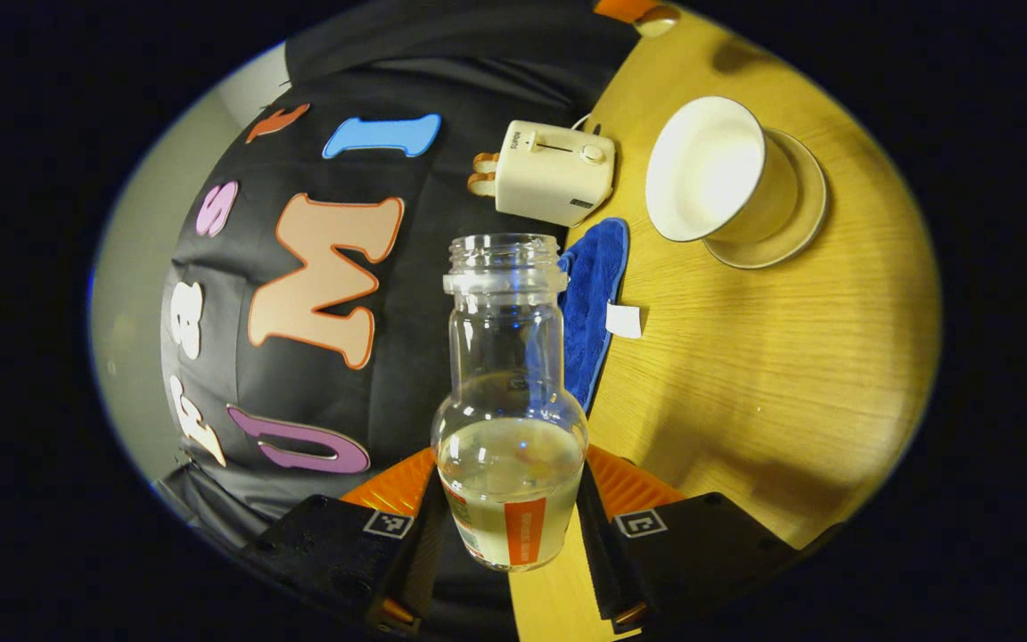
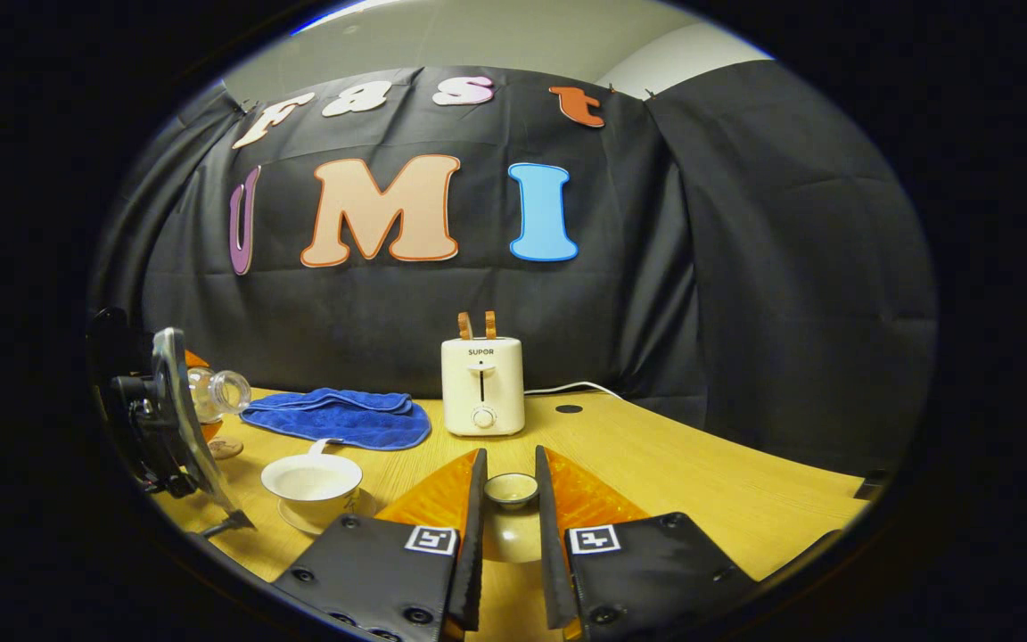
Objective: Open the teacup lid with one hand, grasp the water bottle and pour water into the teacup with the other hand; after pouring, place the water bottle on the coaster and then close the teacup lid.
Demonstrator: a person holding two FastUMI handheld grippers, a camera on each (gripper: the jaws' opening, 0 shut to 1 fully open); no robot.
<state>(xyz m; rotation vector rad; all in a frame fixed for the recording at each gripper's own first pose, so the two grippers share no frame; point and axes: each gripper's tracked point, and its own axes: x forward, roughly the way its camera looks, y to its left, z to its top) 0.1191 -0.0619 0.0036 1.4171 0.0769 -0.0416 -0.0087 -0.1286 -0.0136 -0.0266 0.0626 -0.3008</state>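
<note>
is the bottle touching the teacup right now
Apart. In the left gripper view, the bottle, held in the left tool, sits well short of the teacup, with bare table between them.

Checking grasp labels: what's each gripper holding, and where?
Left gripper: water bottle, gripped at its lower body. Right gripper: teacup lid, by its knob.

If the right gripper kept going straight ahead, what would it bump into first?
Probably the toaster. The right gripper, shut on the lid, points almost straight at it across bare table. Depth is hard to judge, so it might pass above.
</note>
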